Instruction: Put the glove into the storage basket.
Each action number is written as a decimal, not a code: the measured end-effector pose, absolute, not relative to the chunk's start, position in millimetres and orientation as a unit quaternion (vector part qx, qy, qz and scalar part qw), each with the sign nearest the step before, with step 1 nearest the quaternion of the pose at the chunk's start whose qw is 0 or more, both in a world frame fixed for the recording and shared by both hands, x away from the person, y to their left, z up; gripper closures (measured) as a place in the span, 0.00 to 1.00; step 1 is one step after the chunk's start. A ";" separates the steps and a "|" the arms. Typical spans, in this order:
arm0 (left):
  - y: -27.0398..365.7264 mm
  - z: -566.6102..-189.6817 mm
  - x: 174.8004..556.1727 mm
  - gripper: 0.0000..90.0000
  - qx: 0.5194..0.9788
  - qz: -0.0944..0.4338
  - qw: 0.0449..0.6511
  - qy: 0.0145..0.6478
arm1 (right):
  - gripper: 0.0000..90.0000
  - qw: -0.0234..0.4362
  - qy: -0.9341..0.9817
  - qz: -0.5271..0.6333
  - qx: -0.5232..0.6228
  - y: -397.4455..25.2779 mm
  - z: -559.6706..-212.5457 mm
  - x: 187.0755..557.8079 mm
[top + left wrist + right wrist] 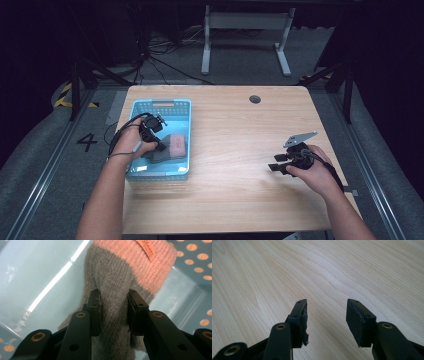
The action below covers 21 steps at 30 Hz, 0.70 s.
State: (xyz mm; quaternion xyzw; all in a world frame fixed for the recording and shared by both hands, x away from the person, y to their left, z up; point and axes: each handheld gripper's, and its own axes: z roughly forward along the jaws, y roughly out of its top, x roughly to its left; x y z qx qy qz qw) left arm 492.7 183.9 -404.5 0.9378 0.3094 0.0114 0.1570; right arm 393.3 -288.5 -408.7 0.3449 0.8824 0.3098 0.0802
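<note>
A grey knitted sock with a pink cuff [112, 277] lies inside a light blue plastic basket [161, 103] at the table's left. My left gripper [113, 293] reaches down into the basket, and its two black jaws press the sock's grey part from both sides. From above, the sock [173, 146] lies just right of the left gripper [158, 145]. My right gripper [276, 163] hovers low over the bare wood at the table's right. Its jaws [327, 302] stand apart with nothing between them.
The wooden table [235, 135] has a round cable hole [255, 99] near its far edge. The basket's perforated wall [197, 267] rises just beyond the sock. Grey floor, cables and a table frame [245, 30] lie past the table.
</note>
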 end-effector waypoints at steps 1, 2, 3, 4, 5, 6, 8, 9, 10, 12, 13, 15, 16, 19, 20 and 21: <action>183.5 -404.9 493.4 0.75 0.938 0.012 0.155 0.310 | 0.59 0.080 0.882 0.310 0.345 -288.5 -408.6 393.2; 183.2 -405.4 494.3 0.75 0.938 0.011 0.156 0.309 | 0.59 0.080 0.882 0.310 0.345 -288.6 -408.6 393.0; 182.7 -405.7 494.6 0.75 0.939 0.015 0.155 0.307 | 0.59 0.080 0.882 0.310 0.346 -288.8 -408.4 392.8; 182.3 -405.9 494.7 0.75 0.939 0.015 0.154 0.306 | 0.58 0.081 0.882 0.310 0.346 -289.2 -408.0 392.5; 182.2 -406.6 495.1 0.75 0.939 0.014 0.155 0.307 | 0.58 0.081 0.881 0.311 0.346 -289.7 -407.7 392.4; 182.1 -407.5 495.6 0.74 0.939 0.014 0.153 0.308 | 0.59 0.082 0.881 0.312 0.347 -290.1 -407.2 392.1; 182.0 -409.0 496.2 0.69 0.940 0.029 0.147 0.306 | 0.59 0.082 0.880 0.313 0.347 -291.2 -406.1 391.9; 182.2 -409.4 496.5 0.65 0.939 0.033 0.147 0.308 | 0.59 0.084 0.880 0.315 0.346 -291.6 -405.7 391.8; 182.4 -409.7 496.6 0.62 0.937 0.034 0.150 0.314 | 0.59 0.084 0.880 0.315 0.346 -291.9 -405.2 391.5; 182.8 -409.1 496.1 0.56 0.934 0.040 0.151 0.320 | 0.59 0.085 0.879 0.316 0.347 -292.0 -405.0 390.9; 183.0 -408.2 495.8 0.51 0.933 0.041 0.153 0.322 | 0.59 0.084 0.880 0.316 0.346 -292.2 -404.8 390.8; 183.7 -405.6 495.1 0.49 0.932 0.044 0.159 0.324 | 0.59 0.085 0.880 0.316 0.345 -292.4 -404.4 390.6; 183.8 -403.3 493.9 0.48 0.931 0.049 0.162 0.324 | 0.59 0.085 0.880 0.316 0.345 -292.5 -404.1 390.6; 183.7 -393.8 489.3 0.46 0.927 0.057 0.176 0.325 | 0.59 0.086 0.879 0.317 0.345 -292.8 -402.9 390.7; 183.4 -390.6 487.6 0.46 0.926 0.059 0.182 0.326 | 0.59 0.087 0.879 0.318 0.345 -293.0 -402.8 390.9; 183.0 -386.0 485.1 0.46 0.924 0.064 0.188 0.326 | 0.59 0.087 0.879 0.318 0.344 -293.0 -402.8 391.0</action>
